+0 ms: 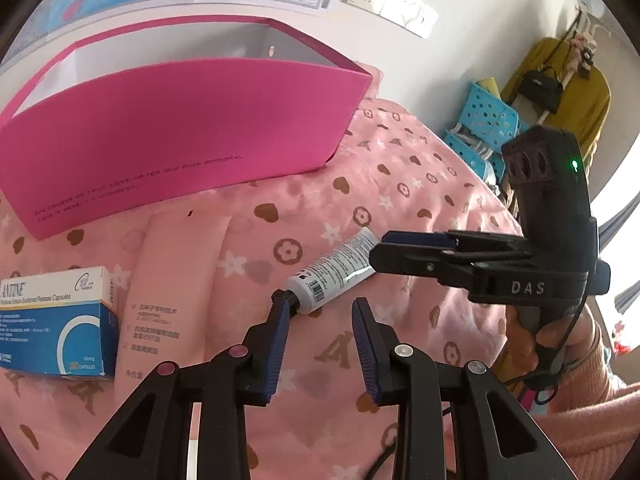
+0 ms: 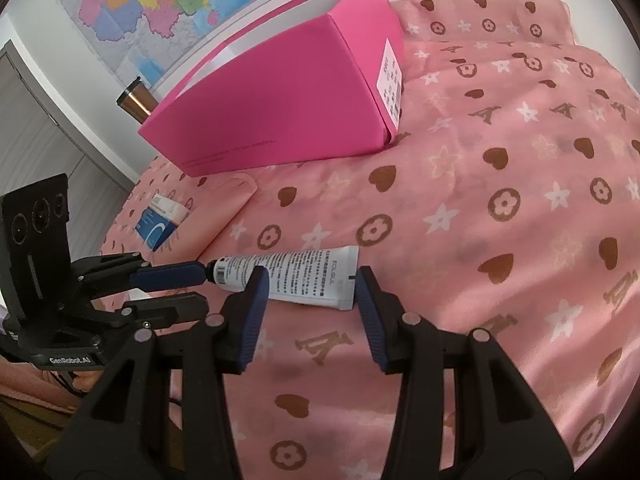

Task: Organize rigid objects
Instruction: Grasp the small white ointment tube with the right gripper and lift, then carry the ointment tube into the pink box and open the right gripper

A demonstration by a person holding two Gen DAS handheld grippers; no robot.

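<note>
A white tube (image 1: 334, 270) with a black cap lies on the pink bedspread; it also shows in the right wrist view (image 2: 292, 278). My left gripper (image 1: 320, 312) is open, its left fingertip touching the tube's cap end. My right gripper (image 2: 310, 284) is open and straddles the tube's flat end; in the left wrist view it (image 1: 400, 254) comes in from the right over that end. An open pink box (image 1: 180, 120) stands behind, also in the right wrist view (image 2: 280, 104). A blue and white medicine box (image 1: 56, 324) lies at the left.
A pale pink flat pack (image 1: 176, 280) lies beside the medicine box. A metal cup (image 2: 136, 100) stands behind the pink box. Blue perforated baskets (image 1: 484, 128) and hanging clothes are off the bed's far side. A map hangs on the wall.
</note>
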